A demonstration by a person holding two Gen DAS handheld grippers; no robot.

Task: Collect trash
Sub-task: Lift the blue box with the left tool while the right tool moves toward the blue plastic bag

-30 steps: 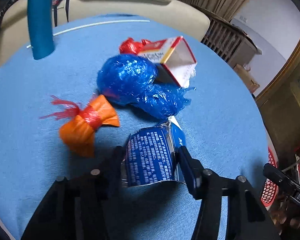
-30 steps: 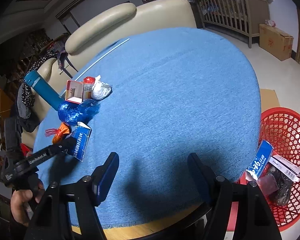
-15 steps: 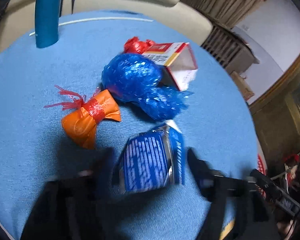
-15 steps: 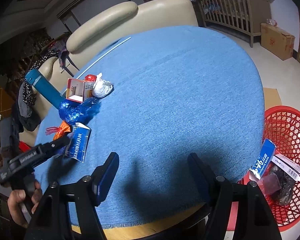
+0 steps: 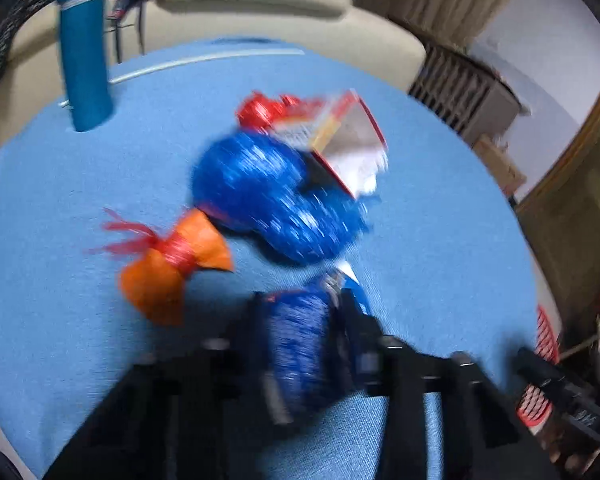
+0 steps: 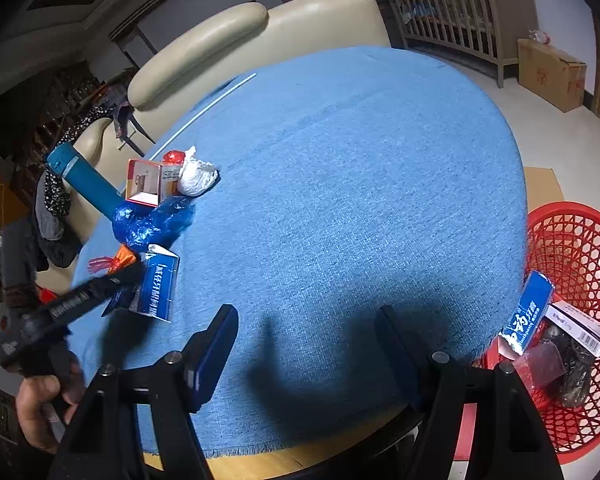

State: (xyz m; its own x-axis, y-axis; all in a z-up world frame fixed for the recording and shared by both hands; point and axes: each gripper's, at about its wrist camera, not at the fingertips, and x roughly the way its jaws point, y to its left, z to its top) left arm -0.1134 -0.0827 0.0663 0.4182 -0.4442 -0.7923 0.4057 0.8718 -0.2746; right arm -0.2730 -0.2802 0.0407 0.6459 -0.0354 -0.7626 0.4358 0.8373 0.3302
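In the left wrist view we see our left tongs (image 5: 304,320) at the bottom centre of the frame, pinching a blue carton (image 5: 300,344) between their two dark fingers (image 5: 358,324); the picture is blurred, so the print on the carton cannot be read there. Just above it, in the middle of the frame, lies a blue bag (image 5: 268,196), and an orange bag (image 5: 168,264) tied with red sits to its left, touching it. A red-and-white box (image 5: 348,140) leans on the blue bag's upper right side, with a small red wad (image 5: 260,110) behind it. A teal tube (image 5: 85,52) stands at the upper left.

In the right wrist view our right tongs (image 6: 306,356) hang spread wide at the bottom centre, holding nothing, over the bare near part of the blue surface (image 6: 360,200). The trash pile sits at the left of that frame: the carton (image 6: 158,284) is gripped there by the left tongs (image 6: 134,276) (whether it rests on the cloth or is lifted we cannot tell), with the blue bag (image 6: 152,222), the box (image 6: 148,182) and a white wad (image 6: 198,174) above it. At the right edge a red basket (image 6: 580,248) stands on the floor beside the surface, with another blue carton (image 6: 528,312) and other trash in it.
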